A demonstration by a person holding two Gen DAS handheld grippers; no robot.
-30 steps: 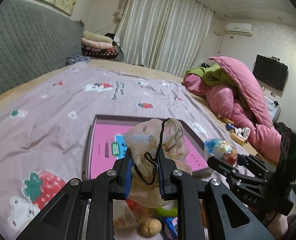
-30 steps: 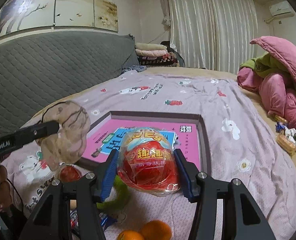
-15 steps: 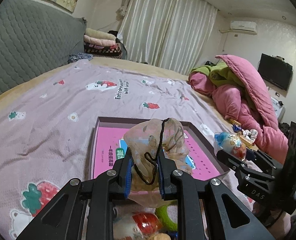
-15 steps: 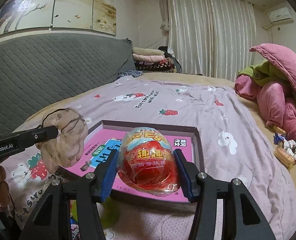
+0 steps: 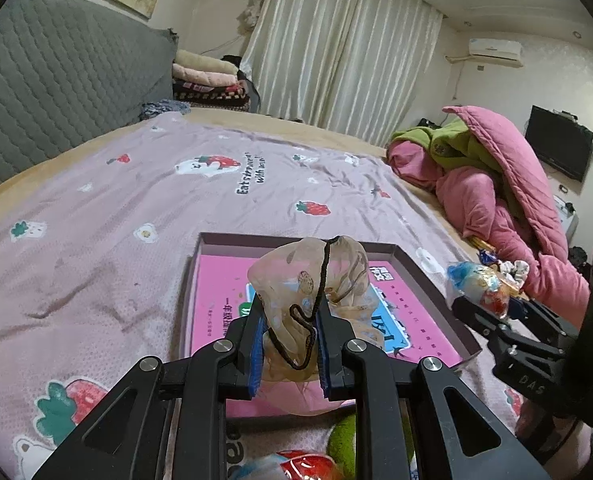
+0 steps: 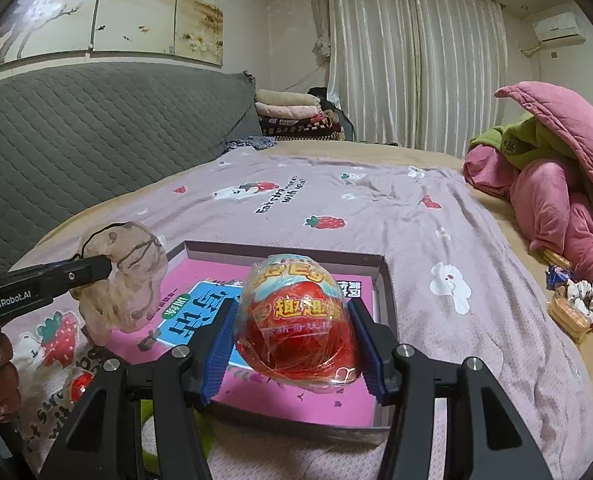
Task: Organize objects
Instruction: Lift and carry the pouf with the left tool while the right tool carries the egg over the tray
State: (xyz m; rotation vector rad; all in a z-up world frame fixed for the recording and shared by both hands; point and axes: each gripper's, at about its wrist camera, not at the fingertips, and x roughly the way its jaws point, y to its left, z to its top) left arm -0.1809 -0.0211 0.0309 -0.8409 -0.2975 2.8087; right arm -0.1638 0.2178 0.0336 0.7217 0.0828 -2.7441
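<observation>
Both loads hang above the shallow cardboard box lid with a pink printed inside, which lies on the lilac strawberry-print bedspread towards the bed's near edge, and it looks like the place where loose things are being gathered. The left gripper has its jaws nearly together, pinching the sheer beige fabric pouch with a dark drawstring; the soft cloth bunches up above the blue pads while its lower part sags below them, over the lid's near edge. The right gripper stands half spread, its pads pressing either flank of the red foil-wrapped toy egg, which sits squarely between the fingertips over the lid's near right corner. More toys remain on the bedspread below both grippers.
</observation>
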